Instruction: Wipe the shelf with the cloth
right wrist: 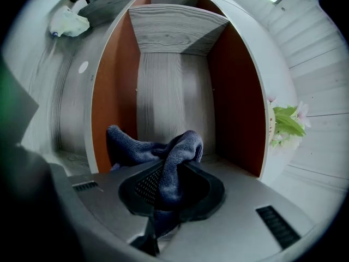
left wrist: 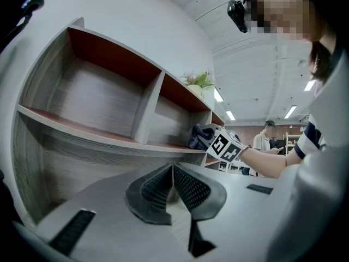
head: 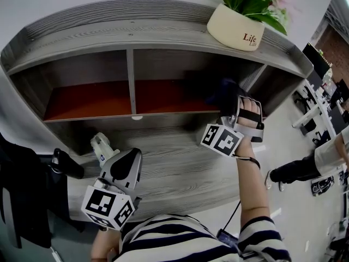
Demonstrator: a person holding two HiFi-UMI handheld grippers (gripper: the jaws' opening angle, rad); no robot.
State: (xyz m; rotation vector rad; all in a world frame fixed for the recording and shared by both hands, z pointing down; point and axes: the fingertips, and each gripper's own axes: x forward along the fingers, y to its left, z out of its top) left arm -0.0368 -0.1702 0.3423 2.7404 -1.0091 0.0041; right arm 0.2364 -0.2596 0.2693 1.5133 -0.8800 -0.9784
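The grey wood shelf point(head: 163, 100) has two open compartments with red-brown boards. My right gripper point(head: 228, 98) reaches into the right end of the right compartment and is shut on a dark blue cloth point(right wrist: 175, 165). The cloth bunches up between the jaws, and a fold of it rests on the compartment's board. The left gripper view shows the cloth point(left wrist: 198, 136) at that compartment's mouth, beside the right gripper's marker cube. My left gripper point(head: 121, 168) hangs low at the left, in front of the lower ledge. It is shut, with nothing between its jaws point(left wrist: 173, 168).
A cream flower pot point(head: 235, 27) with green leaves stands on the shelf's top at the right. A small white object point(head: 102, 146) lies on the lower ledge by the left gripper. A person point(head: 305, 168) sits off to the right, near desks.
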